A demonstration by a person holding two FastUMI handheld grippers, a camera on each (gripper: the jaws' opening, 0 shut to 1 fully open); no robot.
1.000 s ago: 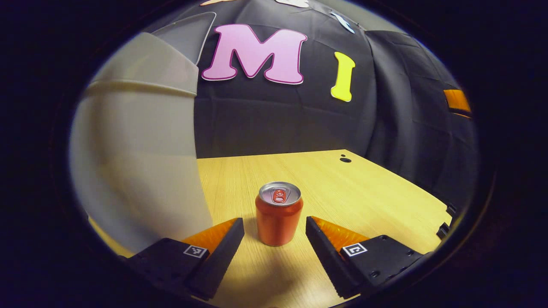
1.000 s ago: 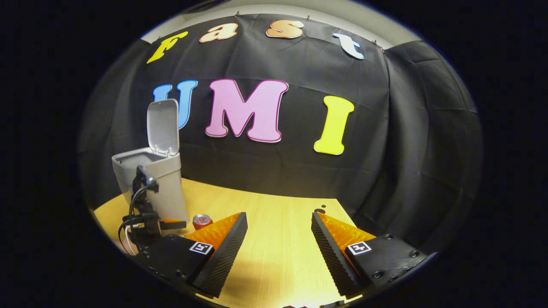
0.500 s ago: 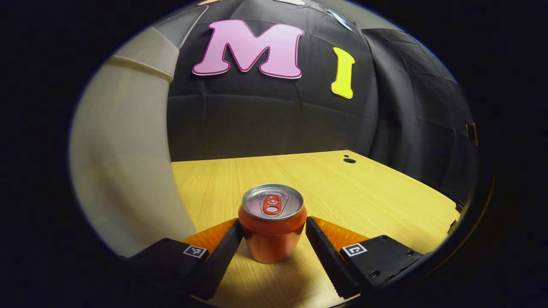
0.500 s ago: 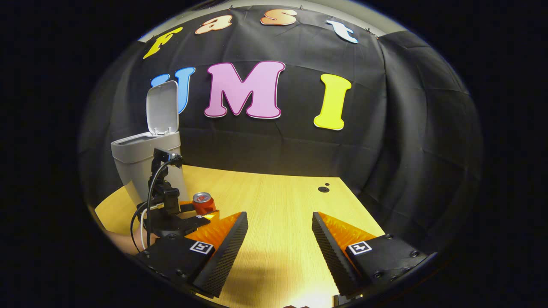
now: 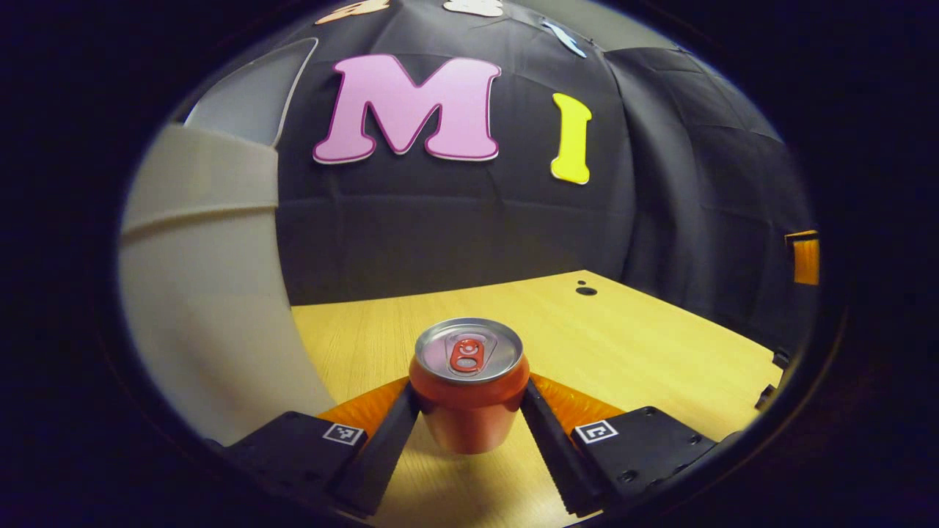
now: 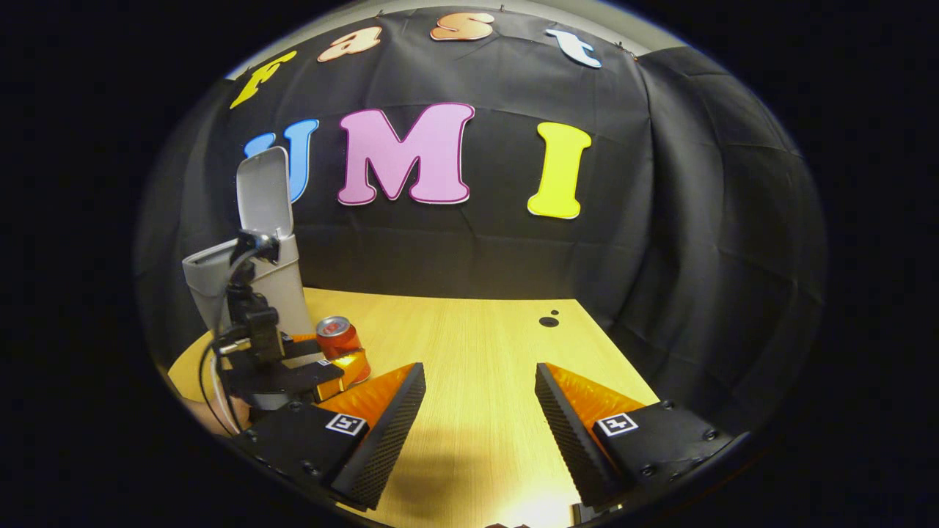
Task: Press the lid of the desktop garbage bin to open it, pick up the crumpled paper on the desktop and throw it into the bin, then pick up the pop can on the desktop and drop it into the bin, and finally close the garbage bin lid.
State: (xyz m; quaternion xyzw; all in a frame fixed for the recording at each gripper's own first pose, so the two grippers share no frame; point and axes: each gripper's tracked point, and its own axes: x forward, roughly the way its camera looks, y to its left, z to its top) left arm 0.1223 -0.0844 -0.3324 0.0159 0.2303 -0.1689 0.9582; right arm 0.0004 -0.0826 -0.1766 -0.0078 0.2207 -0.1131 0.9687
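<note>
An orange-red pop can (image 5: 469, 385) with a silver top stands upright between the fingers of my left gripper (image 5: 469, 402), and both fingers press against its sides. Close on the left rises the grey garbage bin (image 5: 198, 293), its lid (image 5: 249, 103) tipped up and open. In the right gripper view the bin (image 6: 282, 282) with its raised lid (image 6: 264, 192) stands at the far left of the table, and the can (image 6: 337, 341) is held beside it by the left gripper (image 6: 348, 364). My right gripper (image 6: 477, 396) hovers open over the table with nothing between its fingers.
The wooden table (image 6: 477, 345) stretches back to the black cloth wall. A small dark hole (image 6: 548, 321) marks the table near its far right edge, and it appears as a hole (image 5: 585, 290) beyond the can. Cables hang from the left gripper's body (image 6: 220, 367).
My left gripper moved forward around the can and its fingers closed onto the can's sides. The right gripper stayed open and shifted only slightly.
</note>
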